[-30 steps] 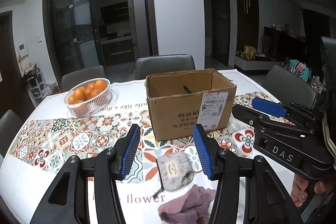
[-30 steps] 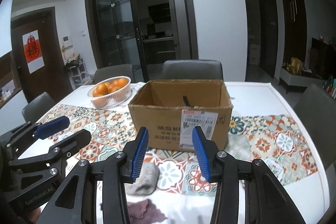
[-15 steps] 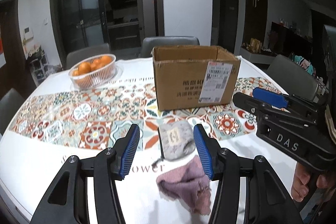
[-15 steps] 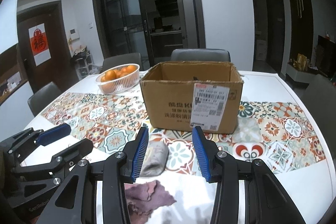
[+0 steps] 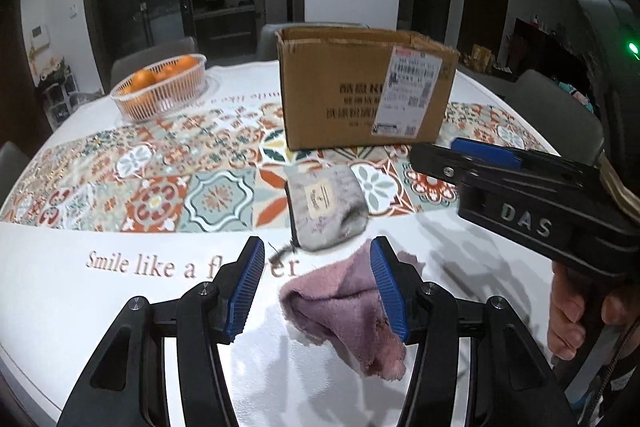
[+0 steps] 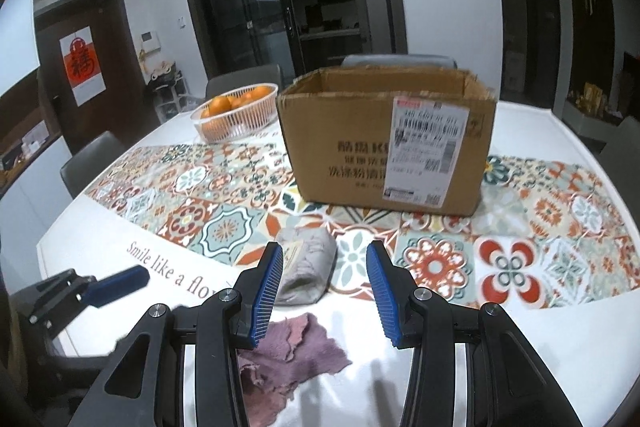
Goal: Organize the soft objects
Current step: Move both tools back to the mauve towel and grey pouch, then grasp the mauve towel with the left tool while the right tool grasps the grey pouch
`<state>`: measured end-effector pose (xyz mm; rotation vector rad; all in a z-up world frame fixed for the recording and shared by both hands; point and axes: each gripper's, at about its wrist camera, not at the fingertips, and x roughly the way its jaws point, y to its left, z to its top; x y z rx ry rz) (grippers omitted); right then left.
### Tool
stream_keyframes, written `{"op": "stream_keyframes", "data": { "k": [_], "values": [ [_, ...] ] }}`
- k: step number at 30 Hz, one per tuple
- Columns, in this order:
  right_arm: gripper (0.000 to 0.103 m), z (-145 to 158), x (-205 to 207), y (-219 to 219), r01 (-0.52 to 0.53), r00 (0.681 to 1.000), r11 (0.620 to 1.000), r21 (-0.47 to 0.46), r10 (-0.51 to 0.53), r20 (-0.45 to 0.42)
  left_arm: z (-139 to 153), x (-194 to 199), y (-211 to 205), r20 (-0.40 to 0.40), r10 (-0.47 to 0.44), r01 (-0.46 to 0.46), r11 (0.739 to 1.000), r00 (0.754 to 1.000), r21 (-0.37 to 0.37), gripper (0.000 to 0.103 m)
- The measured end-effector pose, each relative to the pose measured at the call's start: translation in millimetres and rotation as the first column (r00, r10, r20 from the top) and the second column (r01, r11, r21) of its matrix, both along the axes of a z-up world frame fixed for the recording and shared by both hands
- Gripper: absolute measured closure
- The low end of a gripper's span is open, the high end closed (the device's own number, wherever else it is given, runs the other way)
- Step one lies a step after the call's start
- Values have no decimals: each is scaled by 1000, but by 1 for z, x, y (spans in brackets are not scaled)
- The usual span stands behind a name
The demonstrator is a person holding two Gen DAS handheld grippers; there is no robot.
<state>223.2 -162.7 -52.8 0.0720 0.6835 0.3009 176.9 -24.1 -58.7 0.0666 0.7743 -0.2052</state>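
Left wrist view: crumpled mauve fleece cloth [image 5: 352, 311] lies on the white table [image 5: 100, 307] beneath the left gripper [image 5: 318, 289], fingers spread, empty. Probably light and floppy; best pinched at its raised fold. Right gripper [image 6: 326, 291] likewise gapes.

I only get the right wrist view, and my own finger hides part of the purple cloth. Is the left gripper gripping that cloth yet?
Observer: No. The left gripper is open; the purple cloth shows between its fingers, not pinched.
Operator: Does anything trail from the grey pouch?
Observer: Yes. A dark cord sticks out at the near left corner of the grey pouch.
Operator: Can you see my gripper from there?
Observer: Yes. The right gripper hovers to the right of the pouch, with a hand wrapped around its handle.
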Motion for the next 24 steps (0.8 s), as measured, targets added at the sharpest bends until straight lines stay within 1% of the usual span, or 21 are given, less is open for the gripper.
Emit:
{"op": "stream_keyframes", "data": {
  "k": [3,9,17,20,24],
  "values": [
    [58,-9,8,2,-15,999,1000,13,15,-33,-10,3,-2,-29,-10,10,1000,1000,-8,48],
    [58,-31,26,11,-21,996,1000,-1,21,-90,-29,8,-5,-76,-12,12,1000,997,-6,46],
    [58,-53,46,23,-46,987,999,-11,43,-156,-51,16,-7,-133,-7,6,1000,991,-9,45],
    [50,-60,53,27,-45,984,999,-5,44,-174,-58,21,-7,-146,2,-3,1000,989,-12,45],
    [49,-68,63,32,-40,980,999,-16,36,-195,-66,25,-7,-160,10,-11,1000,987,-7,45]
  ]
}}
